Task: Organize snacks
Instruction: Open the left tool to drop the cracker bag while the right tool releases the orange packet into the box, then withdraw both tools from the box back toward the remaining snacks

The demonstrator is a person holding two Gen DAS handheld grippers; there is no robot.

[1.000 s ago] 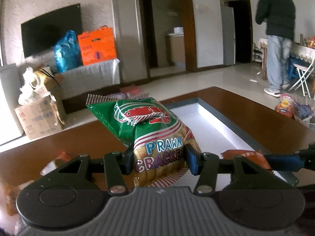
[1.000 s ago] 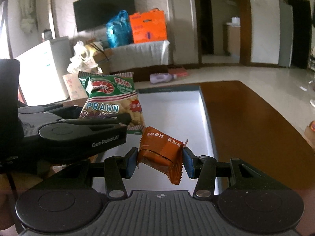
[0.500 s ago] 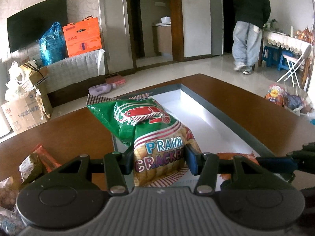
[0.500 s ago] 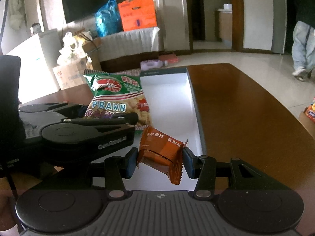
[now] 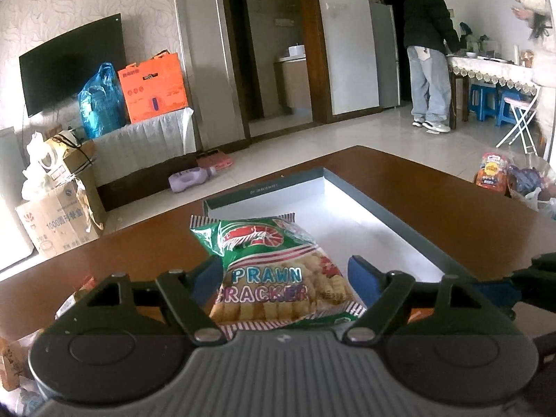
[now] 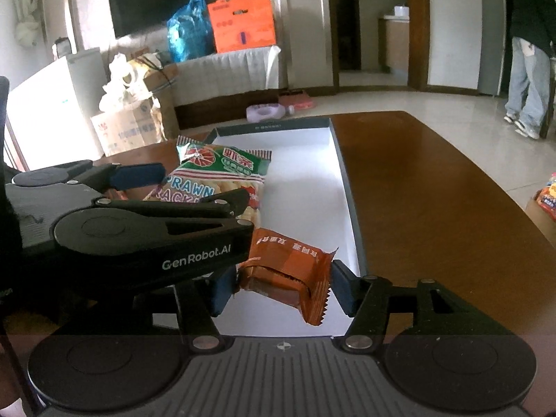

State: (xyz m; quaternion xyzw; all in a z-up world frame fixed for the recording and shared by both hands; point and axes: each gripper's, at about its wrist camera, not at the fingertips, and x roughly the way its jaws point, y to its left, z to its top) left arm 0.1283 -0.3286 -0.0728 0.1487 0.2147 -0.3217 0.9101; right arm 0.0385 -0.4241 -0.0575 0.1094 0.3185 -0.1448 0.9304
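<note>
The green prawn cracker bag [image 5: 274, 274] lies in the near left part of the white tray [image 5: 351, 215], between the fingers of my left gripper [image 5: 285, 278], which stands open around it without gripping. The bag also shows in the right wrist view [image 6: 222, 177]. My right gripper [image 6: 283, 285] is shut on an orange wrapped snack [image 6: 288, 271] and holds it above the tray's near end [image 6: 312, 180]. The left gripper [image 6: 139, 222] sits just left of it.
The tray lies on a brown wooden table [image 5: 469, 215]. Loose snacks [image 5: 73, 299] lie on the table at the left. Snack bags [image 5: 493, 173] sit off the table's right side. Two people stand at the far right [image 5: 427, 55].
My left gripper has opened and let go of the prawn cracker bag, which now lies flatter in the tray. The right gripper still holds the orange snack.
</note>
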